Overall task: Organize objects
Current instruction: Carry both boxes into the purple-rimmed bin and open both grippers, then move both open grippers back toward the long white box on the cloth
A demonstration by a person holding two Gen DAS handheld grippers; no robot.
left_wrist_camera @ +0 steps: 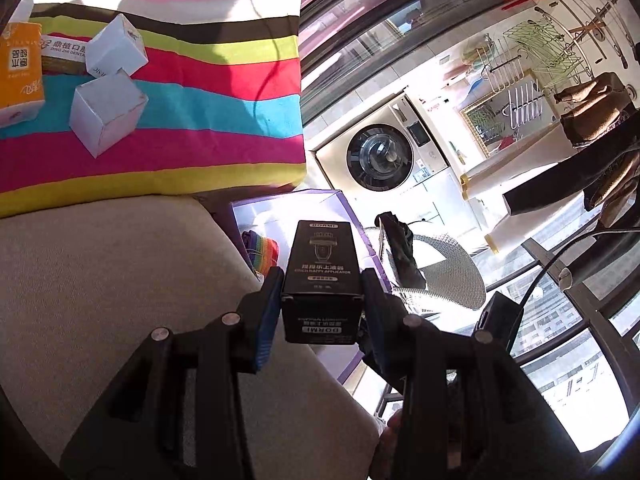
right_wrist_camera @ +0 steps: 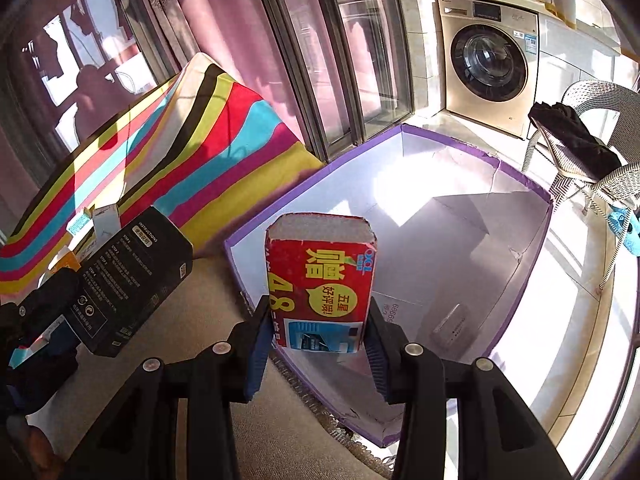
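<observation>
My left gripper is shut on a black carton with white print, held upright over the edge of a beige cushion. Just beyond it lies a white cardboard box with a purple rim. In the right wrist view, my right gripper has a red tissue pack with yellow characters between its blue pads, which lie against its sides. The pack hangs over the near corner of the purple-rimmed box. The black carton shows at the left, level with the pack.
A striped cloth carries two white cubes and an orange pack. A rainbow item lies in the box. A washing machine, glass doors and a wicker chair with dark cloth stand beyond.
</observation>
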